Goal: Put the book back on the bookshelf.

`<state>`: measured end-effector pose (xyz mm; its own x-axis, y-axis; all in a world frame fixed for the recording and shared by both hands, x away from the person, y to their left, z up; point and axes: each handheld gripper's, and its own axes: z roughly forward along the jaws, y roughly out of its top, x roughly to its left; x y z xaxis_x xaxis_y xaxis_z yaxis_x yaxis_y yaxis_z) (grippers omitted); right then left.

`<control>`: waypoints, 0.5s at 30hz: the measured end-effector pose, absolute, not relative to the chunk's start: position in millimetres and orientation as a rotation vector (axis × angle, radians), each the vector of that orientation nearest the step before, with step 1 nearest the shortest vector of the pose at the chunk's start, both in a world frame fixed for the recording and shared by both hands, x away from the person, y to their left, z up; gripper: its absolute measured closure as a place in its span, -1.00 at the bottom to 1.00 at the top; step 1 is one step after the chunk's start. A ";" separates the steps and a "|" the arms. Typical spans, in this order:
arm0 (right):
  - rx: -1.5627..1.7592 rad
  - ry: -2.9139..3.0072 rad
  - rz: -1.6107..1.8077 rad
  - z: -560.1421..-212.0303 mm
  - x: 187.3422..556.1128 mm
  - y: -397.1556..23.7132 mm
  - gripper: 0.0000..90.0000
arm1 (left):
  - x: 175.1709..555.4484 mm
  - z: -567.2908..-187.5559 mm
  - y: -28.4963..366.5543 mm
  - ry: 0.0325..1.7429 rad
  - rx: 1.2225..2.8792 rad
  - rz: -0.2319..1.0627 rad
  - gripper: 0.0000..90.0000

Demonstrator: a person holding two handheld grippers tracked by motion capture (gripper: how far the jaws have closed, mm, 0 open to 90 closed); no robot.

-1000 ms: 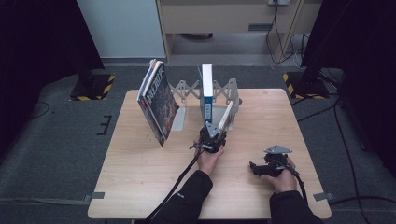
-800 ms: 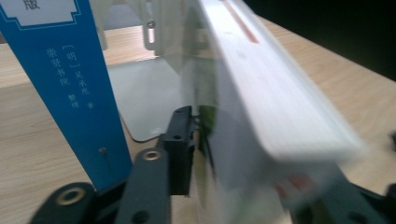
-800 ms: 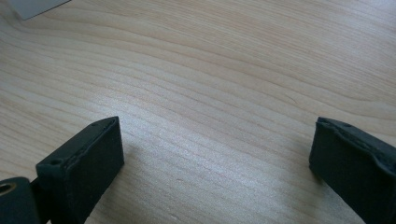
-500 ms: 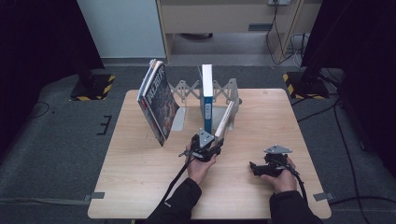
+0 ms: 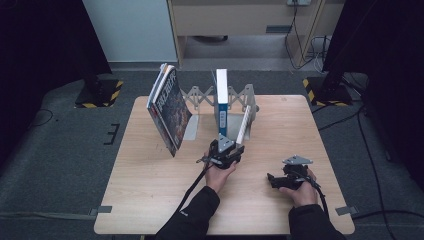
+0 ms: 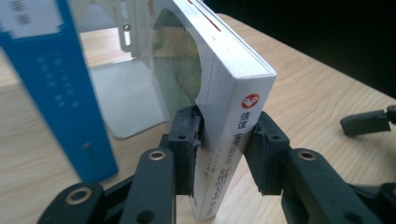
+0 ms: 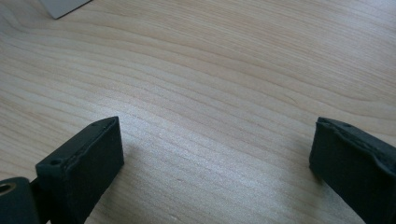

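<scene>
A white book [image 5: 245, 125] leans tilted against the right end of a metal rack [image 5: 239, 95], its spine [image 6: 233, 93] facing me. My left gripper [image 5: 231, 145] has one jaw on each side of the spine's lower part, and both pads lie against the book [image 6: 226, 149]. These jaws have just been easing open with the book between them. A blue book [image 5: 221, 100] stands upright just left of it [image 6: 56, 93]. My right gripper [image 5: 272, 180] rests open on the wood at the front right, with bare tabletop between its jaws [image 7: 217, 154].
Several magazines [image 5: 167, 107] lean at the rack's left end. The rack's grey base plate [image 6: 126, 102] lies between the two books. The wooden table [image 5: 150, 190] stands on dark floor. A tip of the right gripper [image 6: 364, 122] lies to the right of the white book.
The left hand has shifted slightly near the white book, which leans in the same place. The right hand has not moved.
</scene>
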<state>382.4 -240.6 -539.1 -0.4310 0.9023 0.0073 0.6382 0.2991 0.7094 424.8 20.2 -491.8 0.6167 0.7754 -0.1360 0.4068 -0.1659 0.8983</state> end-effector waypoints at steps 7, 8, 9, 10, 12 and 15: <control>1.377 2.179 0.912 -539.1 382.4 -240.7 -0.93 | 438.8 -490.9 10.9 0.946 1.807 0.440 0.37; 1.377 2.179 0.912 -539.1 382.4 -240.7 -0.93 | 438.8 -491.1 11.2 0.940 1.811 0.441 0.36; 1.379 2.178 0.912 -539.1 382.4 -240.6 -0.93 | 438.0 -491.1 11.6 0.933 1.821 0.438 0.35; 1.377 2.179 0.912 -539.1 382.4 -240.7 -0.93 | 436.6 -491.2 12.6 0.921 1.830 0.431 0.34; 1.377 2.179 0.912 -539.1 382.4 -240.7 -0.93 | 431.8 -490.9 14.5 0.896 1.834 0.421 0.31; 1.377 2.179 0.912 -539.1 382.4 -240.7 -0.93 | 426.9 -489.9 15.4 0.867 1.852 0.425 0.31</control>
